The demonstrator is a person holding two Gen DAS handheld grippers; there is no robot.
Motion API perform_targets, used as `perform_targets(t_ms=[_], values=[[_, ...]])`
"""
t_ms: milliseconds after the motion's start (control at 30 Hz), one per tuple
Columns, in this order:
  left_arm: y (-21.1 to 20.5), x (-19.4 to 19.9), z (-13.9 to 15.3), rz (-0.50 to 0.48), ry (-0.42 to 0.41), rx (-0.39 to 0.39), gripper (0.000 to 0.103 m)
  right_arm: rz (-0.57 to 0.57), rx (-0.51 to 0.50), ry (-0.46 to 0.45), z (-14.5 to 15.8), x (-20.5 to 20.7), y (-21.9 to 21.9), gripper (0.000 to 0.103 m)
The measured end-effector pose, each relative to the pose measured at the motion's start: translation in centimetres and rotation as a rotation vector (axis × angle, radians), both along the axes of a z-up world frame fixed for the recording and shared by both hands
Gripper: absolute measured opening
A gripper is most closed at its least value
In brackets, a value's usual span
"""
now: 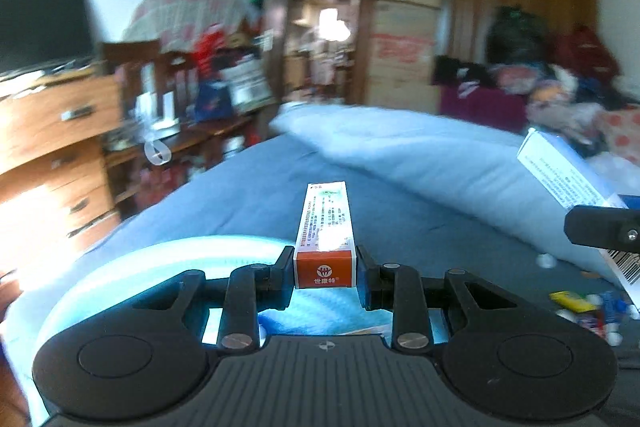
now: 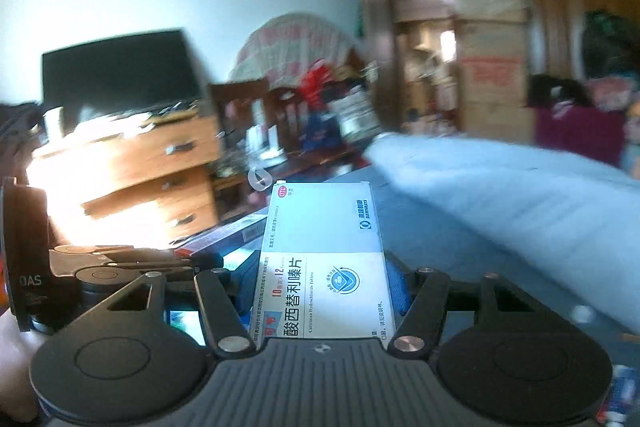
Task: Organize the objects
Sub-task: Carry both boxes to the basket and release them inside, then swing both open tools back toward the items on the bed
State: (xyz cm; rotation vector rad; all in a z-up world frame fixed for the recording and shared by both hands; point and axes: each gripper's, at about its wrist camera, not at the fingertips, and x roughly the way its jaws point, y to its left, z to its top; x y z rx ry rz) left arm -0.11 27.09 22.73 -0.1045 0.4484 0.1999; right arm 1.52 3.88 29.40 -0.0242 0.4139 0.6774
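Observation:
My left gripper [image 1: 325,259] is shut on a narrow white box with an orange end [image 1: 326,227], which points forward over the blue bed sheet [image 1: 248,195]. My right gripper [image 2: 324,279] is shut on a wide white and pale-blue medicine box [image 2: 320,251] that lies flat between its fingers. In the left wrist view that box [image 1: 560,171] and a black finger of the right gripper [image 1: 600,227] show at the right edge. The right wrist view has the left gripper [image 2: 160,263] at the lower left with the orange box [image 2: 224,235]. Both views are blurred.
A light blue round tub [image 1: 140,263] lies under the left gripper. A pale blue quilt [image 1: 420,155] is folded across the bed. Small packets [image 1: 580,303] lie at the lower right. A wooden drawer chest [image 2: 140,179], a dark screen [image 2: 120,71] and a cluttered desk stand on the left.

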Motion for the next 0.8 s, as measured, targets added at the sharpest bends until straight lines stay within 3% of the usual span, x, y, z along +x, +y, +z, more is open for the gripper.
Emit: perform_targets(t_ms=[167,333,367,400,433,467,533,667,800], values=[[5.3,-1.0,-0.5,0.086,0.046,-0.028,0.031,0.061,-0.021,0.095,-0.5,1.7,6.0,0.063],[7.5,-0.9,-1.1,0.113,0.077,-0.041,0.031,0.091,-0.061,0.147,-1.6,2.6,9.7,0.063],[7.6,-0.6,-1.3,0.114,0.088,-0.046,0.037,0.099,-0.089,0.177,-2.0,2.9,10.7,0.064],[7.9,-0.6,-1.5,0.106,0.100,-0.061,0.060,0.104,-0.112,0.189,-2.4,2.9,11.4,0.064],[8.1,-0.4,-1.6,0.108,0.110,-0.074,0.078,0.092,-0.125,0.178,-2.9,2.7,11.8,0.071],[8.2,-0.4,-1.6,0.116,0.110,-0.081,0.102,0.058,-0.131,0.151,-2.9,2.3,11.7,0.086],[8.1,-0.6,-1.3,0.117,0.088,-0.080,0.103,0.030,-0.104,0.136,-2.7,1.9,10.7,0.101],[5.7,-1.2,0.5,0.110,0.027,-0.051,0.103,-0.040,-0.064,0.085,-1.6,0.7,6.5,0.101],[-0.8,-2.7,4.0,0.054,-0.107,0.055,0.103,-0.192,-0.007,-0.068,-0.8,-2.5,-2.2,0.103]])
